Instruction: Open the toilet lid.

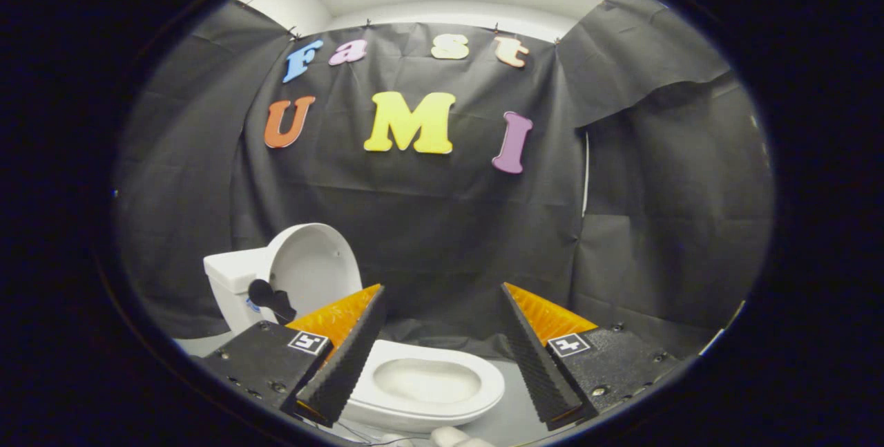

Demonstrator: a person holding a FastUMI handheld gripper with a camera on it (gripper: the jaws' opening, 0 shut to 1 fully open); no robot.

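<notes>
Toilet (414,392) low and just ahead, bowl and seat showing between the fingers. Lid (314,271) already up, standing near upright against the tank (231,278), beyond and above the left finger. Gripper (442,357) spread wide, holding nothing, apart from the lid.

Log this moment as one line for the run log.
task: open toilet lid | lid: raised, against tank | bowl: uncovered | gripper: open, holding nothing
</notes>
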